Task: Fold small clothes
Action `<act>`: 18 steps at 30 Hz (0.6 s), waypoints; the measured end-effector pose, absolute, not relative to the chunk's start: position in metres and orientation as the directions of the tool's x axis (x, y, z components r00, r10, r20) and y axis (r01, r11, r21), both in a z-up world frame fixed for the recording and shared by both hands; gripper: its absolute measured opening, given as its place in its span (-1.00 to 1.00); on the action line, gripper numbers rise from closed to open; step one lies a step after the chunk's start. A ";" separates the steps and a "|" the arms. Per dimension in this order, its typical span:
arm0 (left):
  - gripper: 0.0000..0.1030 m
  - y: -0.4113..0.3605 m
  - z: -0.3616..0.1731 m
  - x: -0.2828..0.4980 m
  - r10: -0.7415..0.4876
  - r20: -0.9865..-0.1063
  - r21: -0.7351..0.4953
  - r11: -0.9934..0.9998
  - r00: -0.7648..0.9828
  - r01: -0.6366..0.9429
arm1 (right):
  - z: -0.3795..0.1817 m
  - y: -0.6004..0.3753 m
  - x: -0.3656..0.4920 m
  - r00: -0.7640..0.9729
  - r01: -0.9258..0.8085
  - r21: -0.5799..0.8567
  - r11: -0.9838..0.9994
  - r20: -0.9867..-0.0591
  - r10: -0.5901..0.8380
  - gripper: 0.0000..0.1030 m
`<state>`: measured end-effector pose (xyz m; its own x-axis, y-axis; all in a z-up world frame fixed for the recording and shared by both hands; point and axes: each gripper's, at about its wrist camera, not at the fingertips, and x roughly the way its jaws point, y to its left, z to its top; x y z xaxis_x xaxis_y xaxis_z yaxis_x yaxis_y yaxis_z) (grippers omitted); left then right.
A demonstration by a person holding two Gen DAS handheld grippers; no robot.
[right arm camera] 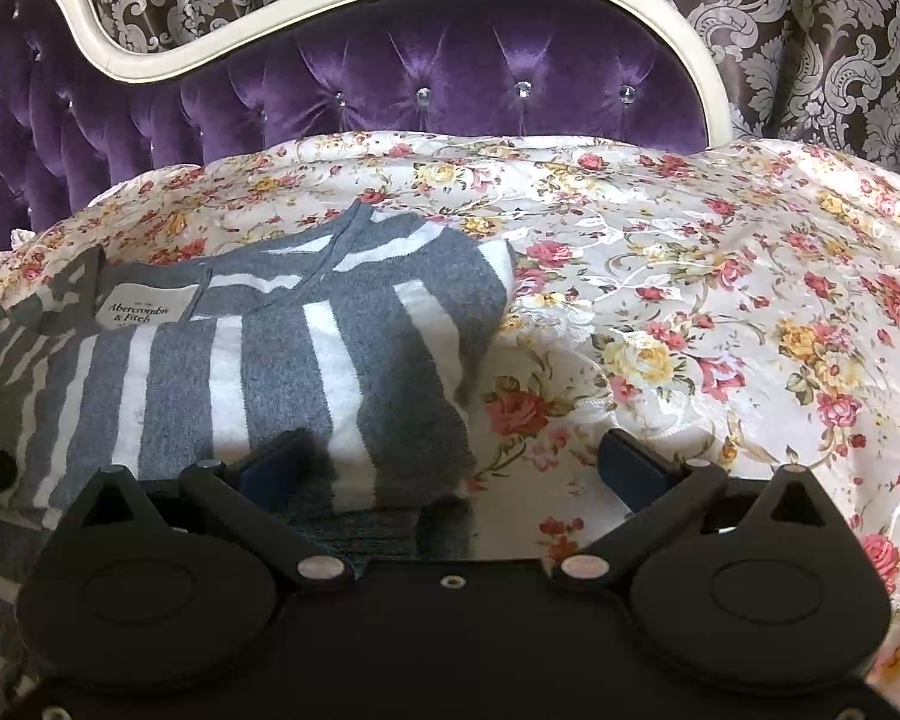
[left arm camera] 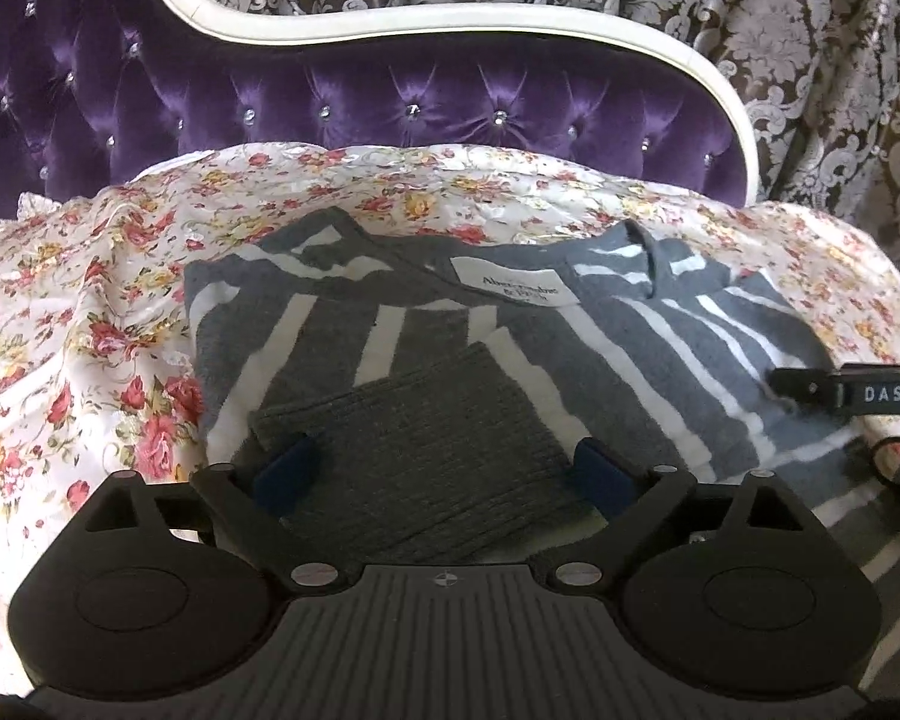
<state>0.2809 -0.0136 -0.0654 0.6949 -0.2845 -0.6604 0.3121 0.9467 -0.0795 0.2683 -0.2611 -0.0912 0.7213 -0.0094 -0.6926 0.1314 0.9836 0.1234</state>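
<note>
We hold two tongs, one in each hand. Our left gripper point(left arm camera: 444, 468) is spread wide over a plain grey cuff point(left arm camera: 414, 450), not pinching it. Our right gripper point(right arm camera: 456, 462) is wide too, holding nothing, at the edge of one grey and white striped sweater point(right arm camera: 282, 372). The sweater lies on one flowery bedspread point(right arm camera: 690, 330). It has one white label point(right arm camera: 144, 312). Behind stands one purple headboard point(right arm camera: 450, 78).

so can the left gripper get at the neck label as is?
Probably yes: the left gripper is open over the sweater, and nothing lies between it and the label ahead.
</note>
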 end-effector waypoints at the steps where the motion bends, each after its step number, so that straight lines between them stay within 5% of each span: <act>1: 0.83 -0.013 -0.065 0.281 -0.289 -0.659 -0.087 0.947 0.695 0.310 | -0.091 -0.261 0.268 0.721 0.133 0.125 0.983 -0.693 -0.009 1.00; 10: 0.84 -0.018 -0.062 0.281 -0.283 -0.679 -0.019 0.929 0.677 0.369 | -0.090 -0.262 0.269 0.719 0.133 0.139 0.981 -0.695 0.001 1.00; 18: 0.83 -0.015 -0.048 0.270 -0.222 -0.611 0.035 0.951 0.760 0.307 | -0.089 -0.264 0.268 0.715 0.141 0.153 0.978 -0.699 0.006 0.94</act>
